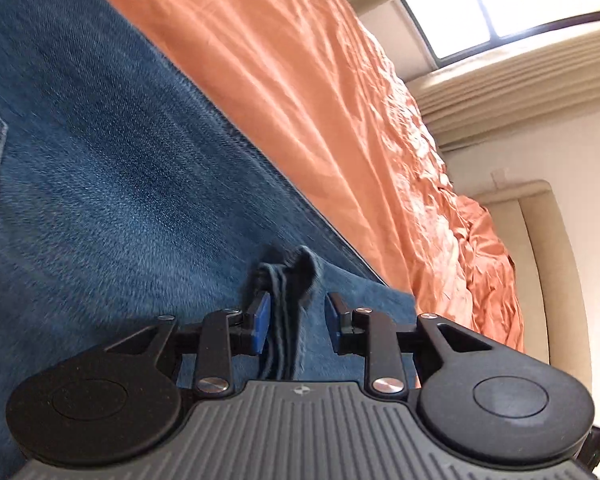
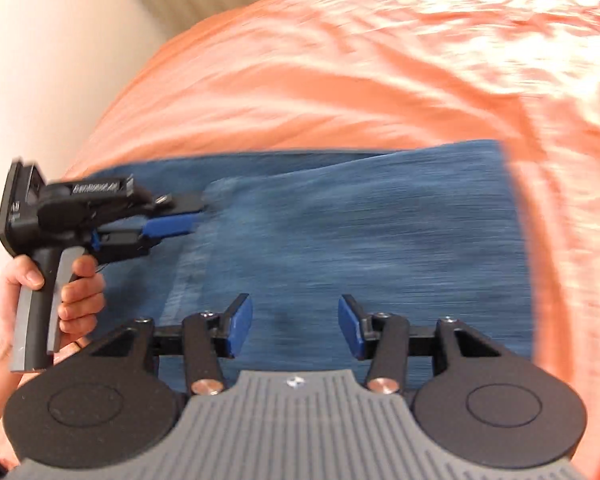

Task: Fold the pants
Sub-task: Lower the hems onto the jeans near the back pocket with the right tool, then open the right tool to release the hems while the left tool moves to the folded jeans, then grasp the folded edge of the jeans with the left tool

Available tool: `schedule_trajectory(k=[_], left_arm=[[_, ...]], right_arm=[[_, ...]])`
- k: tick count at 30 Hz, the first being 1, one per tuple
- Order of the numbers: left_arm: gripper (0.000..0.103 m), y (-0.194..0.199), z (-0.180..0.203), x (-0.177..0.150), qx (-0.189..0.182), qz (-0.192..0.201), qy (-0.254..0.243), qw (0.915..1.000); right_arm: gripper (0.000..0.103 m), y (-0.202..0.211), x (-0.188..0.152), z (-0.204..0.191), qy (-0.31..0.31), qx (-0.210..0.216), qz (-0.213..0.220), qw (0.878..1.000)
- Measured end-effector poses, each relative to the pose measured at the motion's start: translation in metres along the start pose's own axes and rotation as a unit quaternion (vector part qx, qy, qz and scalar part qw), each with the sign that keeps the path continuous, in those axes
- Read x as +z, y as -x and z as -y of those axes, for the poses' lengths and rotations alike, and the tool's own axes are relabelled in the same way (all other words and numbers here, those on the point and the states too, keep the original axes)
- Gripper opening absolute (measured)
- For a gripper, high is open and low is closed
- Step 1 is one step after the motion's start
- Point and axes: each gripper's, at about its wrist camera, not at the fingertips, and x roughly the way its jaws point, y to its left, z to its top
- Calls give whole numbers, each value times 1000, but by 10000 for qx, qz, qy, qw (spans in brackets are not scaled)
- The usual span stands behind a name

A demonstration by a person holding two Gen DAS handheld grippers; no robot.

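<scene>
Across the orange bed sheet [image 2: 340, 80] your pants [image 2: 360, 240] lie spread as a blue denim panel, already doubled at least once, judging by the second layer showing along the far edge. Your left tool [image 1: 296, 322] has its jaws parted around a bunched hem or seam edge of the denim; the cloth sits against the left pad while the right pad stands clear of it, so nothing is pinched there. From the right wrist view, that same left tool [image 2: 188, 214] sits at the left edge of the panel, fingers flat and close together at the hem, though whether they clamp it you cannot tell from that angle. Your right tool [image 2: 296, 330] hovers wide open over the near edge with nothing between its pads. Both views are motion-blurred. For this step, probably setting or taking the hem end for the next fold, gather every layer squarely between the pads before closing, grip the near edge with the right tool at a matching depth, and carry both ends level so the fold lands parallel. Beyond the bed stand a cream headboard [image 1: 540, 260] and a window [image 1: 512, 4].
</scene>
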Motion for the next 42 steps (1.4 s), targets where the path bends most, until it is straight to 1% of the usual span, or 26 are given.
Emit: schedule_trajectory(k=[2,3,4,6,8,9,10,11,12,13,14,15,16,18,20,21,23,26,28,30,32,33,34,36,38,42], left_arm=[[27,-9,-1,1,138,13,-63,9999],[16,-11,0,1,189,41,-142,9997],[11,-11,2,0,219,83,-237,9994],[7,-5,16,-5,286,255,-617,9974],[6,8,39,-11,260,462,-1225,9911],[6,16,55,-15,258,559,-1590,9854],[6,25,72,-20,260,711,-2041,9760],[6,33,87,-26,275,856,-2452,9653],[6,41,103,-33,340,1037,-2908,9505],[6,46,113,-36,376,1119,-3138,9421],[6,46,119,-37,445,1133,-3286,9366],[6,41,122,-37,613,1085,-3416,9315],[6,34,120,-34,828,990,-3455,9295],[6,15,106,-29,1156,727,-3274,9350],[6,2,89,-26,1394,602,-3136,9374],[6,-6,81,-23,1428,550,-3002,9415],[6,-11,67,-21,1459,526,-2832,9464],[7,-20,54,-20,1546,435,-2758,9477],[7,-26,48,-20,1572,391,-2715,9487],[8,-29,43,-18,1553,367,-2616,9519],[9,-28,42,-16,1534,321,-2535,9546],[14,-27,43,-16,1565,302,-2520,9545],[18,-23,45,-15,1586,298,-2493,9549],[20,-12,50,-16,1642,325,-2430,9555],[20,4,60,-25,1720,467,-2594,9492],[20,33,75,-50,1656,609,-2697,9466]], right_arm=[[45,8,-2,25,-197,-152,60,9997],[45,14,-3,39,-308,-224,87,9992],[45,18,-3,51,-396,-280,123,9987],[45,26,-6,71,-502,-365,200,9979],[43,31,-6,87,-506,-454,288,9973],[43,34,-4,93,-478,-491,326,9971],[41,35,-2,97,-433,-533,361,9970],[33,35,1,99,-367,-572,399,9969],[29,35,4,102,-293,-589,445,9968],[20,32,8,101,-209,-599,500,9967],[13,30,13,100,-135,-603,569,9965],[12,25,19,99,-82,-584,627,9963],[11,20,24,97,-37,-556,687,9961],[9,5,36,91,76,-551,781,9954],[8,-10,47,87,198,-643,835,9942],[7,-19,53,86,245,-682,847,9938],[7,-35,63,88,210,-716,851,9936],[5,-61,71,99,64,-719,773,9944],[0,-78,70,105,44,-851,610,9945],[0,-89,66,113,-93,-822,568,9949],[0,-87,67,115,-223,-769,573,9951],[0,-83,67,113,-204,-780,563,9951],[0,-77,66,110,-147,-782,577,9952],[1,-58,61,102,51,-690,647,9955],[2,-39,49,94,225,-670,630,9955],[2,0,10,79,532,-644,626,9945]])
